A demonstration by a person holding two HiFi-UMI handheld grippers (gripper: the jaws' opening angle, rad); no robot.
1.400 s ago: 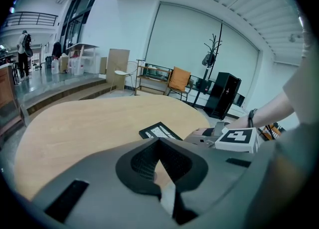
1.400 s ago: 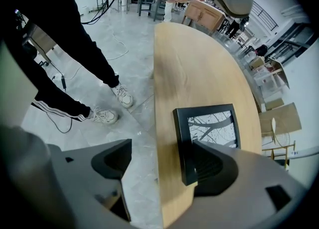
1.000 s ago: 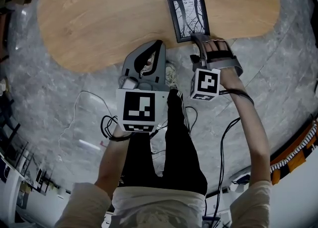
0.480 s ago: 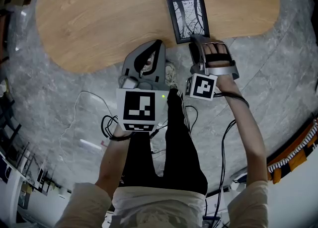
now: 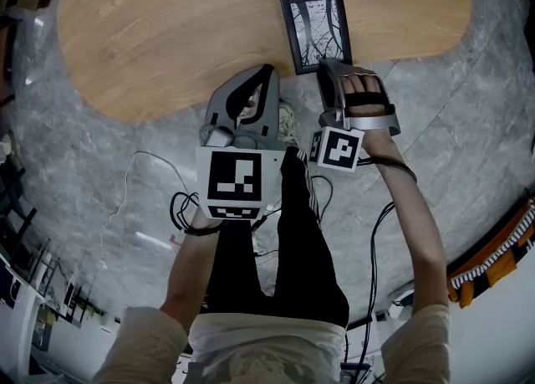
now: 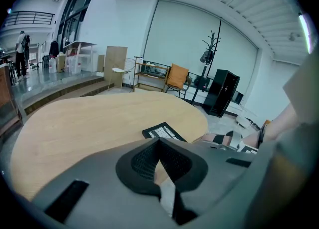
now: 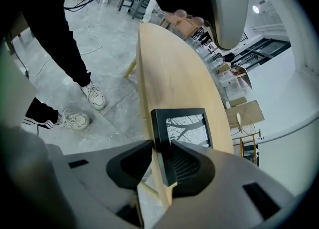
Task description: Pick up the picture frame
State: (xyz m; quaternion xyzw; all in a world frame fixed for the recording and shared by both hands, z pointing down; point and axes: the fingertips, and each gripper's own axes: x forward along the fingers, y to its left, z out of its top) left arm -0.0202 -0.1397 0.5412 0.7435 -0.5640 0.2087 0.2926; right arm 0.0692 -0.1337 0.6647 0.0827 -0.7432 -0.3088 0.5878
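Observation:
A black picture frame (image 5: 316, 29) with a branch print lies flat near the front edge of the oval wooden table (image 5: 167, 31). It also shows in the left gripper view (image 6: 162, 132) and the right gripper view (image 7: 187, 128). My right gripper (image 5: 326, 64) is at the frame's near edge, and its jaws are closing. The frame's near left corner is between them (image 7: 160, 145), one jaw under the edge and one on top, pressing on it. My left gripper (image 5: 269, 73) hovers over the table's front edge to the left of the frame. It is shut and empty (image 6: 159, 140).
The table edge runs just under both grippers, with grey stone floor below it. The person's legs and white shoes (image 5: 287, 123) stand close to it, and cables (image 5: 180, 207) trail on the floor. An orange chair (image 6: 177, 76) and a coat rack (image 6: 212, 48) stand beyond the table.
The right gripper's jaws have closed onto the near edge of the frame and the hand has tilted down a little. The left gripper has stayed put.

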